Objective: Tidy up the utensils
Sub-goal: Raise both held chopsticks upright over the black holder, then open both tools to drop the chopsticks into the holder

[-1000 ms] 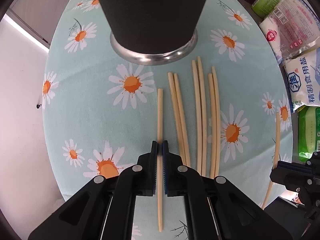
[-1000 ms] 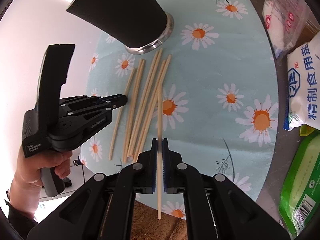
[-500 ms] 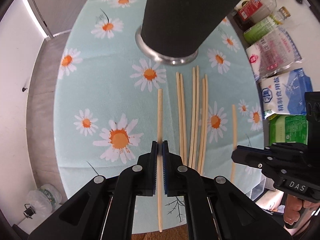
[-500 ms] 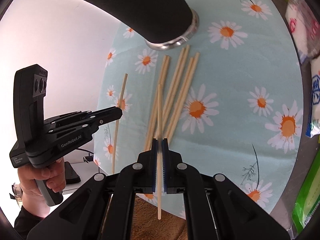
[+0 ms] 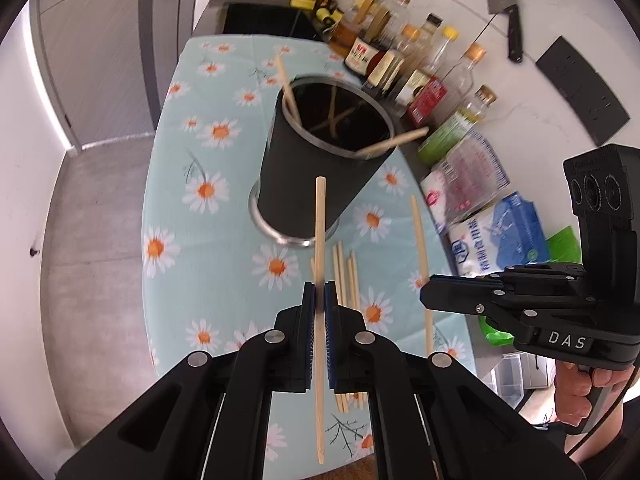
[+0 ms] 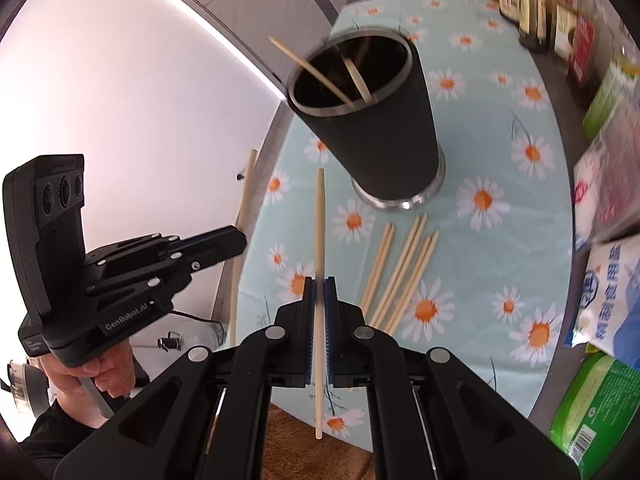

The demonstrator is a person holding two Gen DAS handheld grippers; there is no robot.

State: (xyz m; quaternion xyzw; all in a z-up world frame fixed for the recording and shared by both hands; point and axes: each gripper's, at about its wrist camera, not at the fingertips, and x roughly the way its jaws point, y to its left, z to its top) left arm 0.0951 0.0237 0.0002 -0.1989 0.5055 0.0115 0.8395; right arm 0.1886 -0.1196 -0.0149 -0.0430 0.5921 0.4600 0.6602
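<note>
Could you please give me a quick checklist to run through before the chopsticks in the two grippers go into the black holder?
1. Left gripper shut on its chopstick: ok.
2. Right gripper shut on its chopstick: ok.
3. Black holder upright on the tablecloth: ok.
4. Holder mouth has room beside the chopsticks already inside: ok.
5. Held tips above the rim: cannot tell.
6. Loose chopsticks remain on the cloth: not ok.

"DAS" stands in white letters on the right gripper point(image 5: 425, 295); "GenRobot.AI" runs along the left gripper point(image 6: 239, 243); the blue-and-white salt bag point(image 6: 612, 296) bears Chinese characters reading "精制食用盐".
</note>
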